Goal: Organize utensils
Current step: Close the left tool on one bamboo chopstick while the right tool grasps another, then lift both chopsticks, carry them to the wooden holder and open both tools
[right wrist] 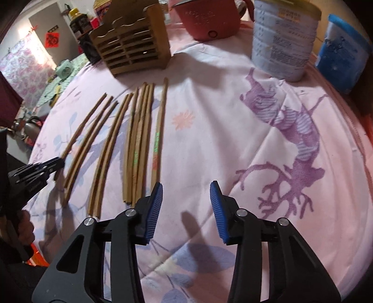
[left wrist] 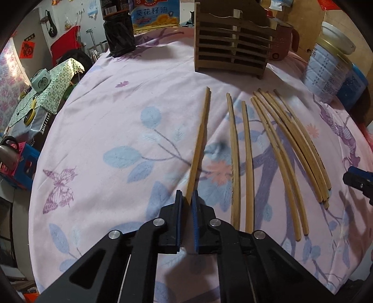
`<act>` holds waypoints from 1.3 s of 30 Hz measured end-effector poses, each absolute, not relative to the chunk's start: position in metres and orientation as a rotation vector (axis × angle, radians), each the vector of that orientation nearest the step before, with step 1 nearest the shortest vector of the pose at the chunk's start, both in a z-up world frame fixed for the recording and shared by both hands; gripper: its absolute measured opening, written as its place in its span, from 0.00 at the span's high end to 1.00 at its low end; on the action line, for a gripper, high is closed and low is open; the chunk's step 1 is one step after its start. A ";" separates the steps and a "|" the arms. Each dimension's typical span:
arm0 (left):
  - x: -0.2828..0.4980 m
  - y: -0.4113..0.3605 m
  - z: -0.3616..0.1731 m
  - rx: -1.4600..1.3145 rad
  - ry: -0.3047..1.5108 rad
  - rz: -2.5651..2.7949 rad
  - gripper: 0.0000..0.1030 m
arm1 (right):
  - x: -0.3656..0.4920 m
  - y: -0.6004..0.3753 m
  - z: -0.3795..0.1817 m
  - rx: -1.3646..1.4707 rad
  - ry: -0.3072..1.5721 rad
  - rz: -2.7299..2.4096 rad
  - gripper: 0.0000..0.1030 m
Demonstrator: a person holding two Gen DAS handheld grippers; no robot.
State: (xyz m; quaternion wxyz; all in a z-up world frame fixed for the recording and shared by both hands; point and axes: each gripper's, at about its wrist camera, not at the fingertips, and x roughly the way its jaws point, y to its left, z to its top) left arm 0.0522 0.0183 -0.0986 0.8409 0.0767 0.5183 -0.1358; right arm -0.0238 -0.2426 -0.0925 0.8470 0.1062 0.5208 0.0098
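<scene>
A: What is the left gripper (left wrist: 187,198) doing?

B: Its jaws are closed on the near end of one wooden chopstick (left wrist: 198,142), the leftmost of the row. That stick lies on the pink flowered tablecloth (left wrist: 93,130) and points toward the far edge.

A: And the right gripper (right wrist: 185,187)?

B: Its jaws stand apart, with only cloth between the blue pads (right wrist: 155,207). The left pad sits just beside the near end of the rightmost chopstick (right wrist: 159,130), the one with coloured markings; I cannot tell whether it touches it.

A: Where are the other chopsticks?

B: In the middle of the surface, side by side, all running from the near edge toward the far edge. Two (left wrist: 241,160) lie just right of the gripped one, then another pair (left wrist: 277,163), then a tight bundle (left wrist: 300,144) nearest the right edge.

A: What stands beyond them?

B: A slatted wooden holder (left wrist: 232,44) at the far edge, straight beyond the sticks. A red pot (right wrist: 209,18) and a white tin (right wrist: 283,39) stand toward the far right corner, and a blue-lidded tub (right wrist: 342,49) at the right edge.
</scene>
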 end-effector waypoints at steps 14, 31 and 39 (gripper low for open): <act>0.039 0.036 -0.099 0.168 1.102 -0.234 0.86 | -0.024 -0.202 -0.112 0.027 1.031 0.031 0.75; 0.040 0.048 -0.095 0.125 1.084 -0.255 0.94 | -0.023 -0.200 -0.102 0.038 0.958 0.025 0.94; 0.048 0.065 -0.026 0.061 1.005 -0.294 0.94 | -0.036 -0.226 -0.020 0.068 0.797 -0.056 0.94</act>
